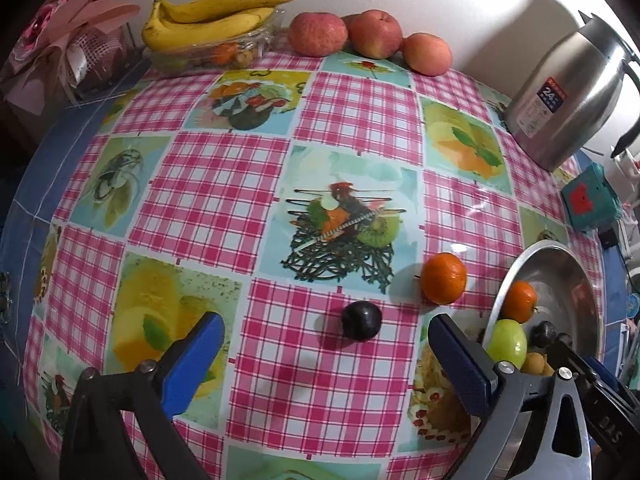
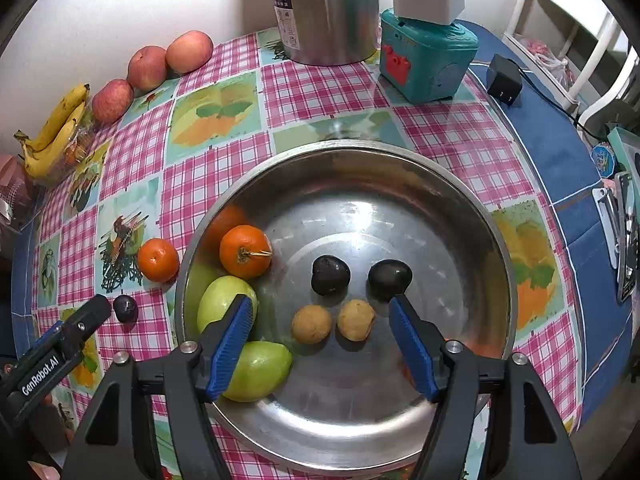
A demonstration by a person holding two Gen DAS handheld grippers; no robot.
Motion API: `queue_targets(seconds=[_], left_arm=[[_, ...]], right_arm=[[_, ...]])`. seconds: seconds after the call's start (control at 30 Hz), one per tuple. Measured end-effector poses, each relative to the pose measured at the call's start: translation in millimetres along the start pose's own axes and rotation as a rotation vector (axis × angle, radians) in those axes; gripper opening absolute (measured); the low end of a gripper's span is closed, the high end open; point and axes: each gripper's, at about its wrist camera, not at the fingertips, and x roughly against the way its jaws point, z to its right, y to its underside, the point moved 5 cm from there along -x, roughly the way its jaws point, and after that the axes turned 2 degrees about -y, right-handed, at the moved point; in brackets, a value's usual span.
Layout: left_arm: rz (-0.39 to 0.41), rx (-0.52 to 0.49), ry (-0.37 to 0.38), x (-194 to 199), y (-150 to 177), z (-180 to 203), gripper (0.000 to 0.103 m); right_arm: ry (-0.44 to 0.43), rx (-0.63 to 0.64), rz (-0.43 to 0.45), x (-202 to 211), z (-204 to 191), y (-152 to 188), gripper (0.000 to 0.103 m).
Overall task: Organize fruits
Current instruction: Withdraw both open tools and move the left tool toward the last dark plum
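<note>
A steel bowl holds an orange, two green fruits, two dark plums and two small tan fruits. My right gripper is open and empty above the bowl's near side. On the cloth left of the bowl lie a loose orange and a dark plum. My left gripper is open and empty, its fingers either side of the plum, just short of it. The bowl shows at the right of the left wrist view.
Bananas on a clear plastic box and three apples line the back wall. A steel kettle, a teal toy box and a black adapter stand at the right. The table edge runs along the left.
</note>
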Motion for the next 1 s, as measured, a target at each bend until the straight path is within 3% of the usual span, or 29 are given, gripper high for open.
queue_targets(seconds=[0.2,0.67,0.8,1.0], left_arm=[[0.005,-0.002,0.001,0.7,-0.6,-0.1,0.103],[0.014,0.018,0.011,2.5,-1.2,-6.2,0.103],[0.004,0.011,0.046,3.4,-2.3,-7.5,0.103],[0.012,0.034,0.009,6.1,-4.6,-22.0,0.103]], right_arm=[[0.0,0.026,0.031,2.6,-2.2,-1.7,0.092],[-0.006,0.051,0.04,3.6,-6.9,-2.7,0.092],[0.003,0.065,0.028,2.3,-8.2,-2.9,0.092],[-0.004,0.113,0.01,-1.6,-23.8,-0.9,0.092]])
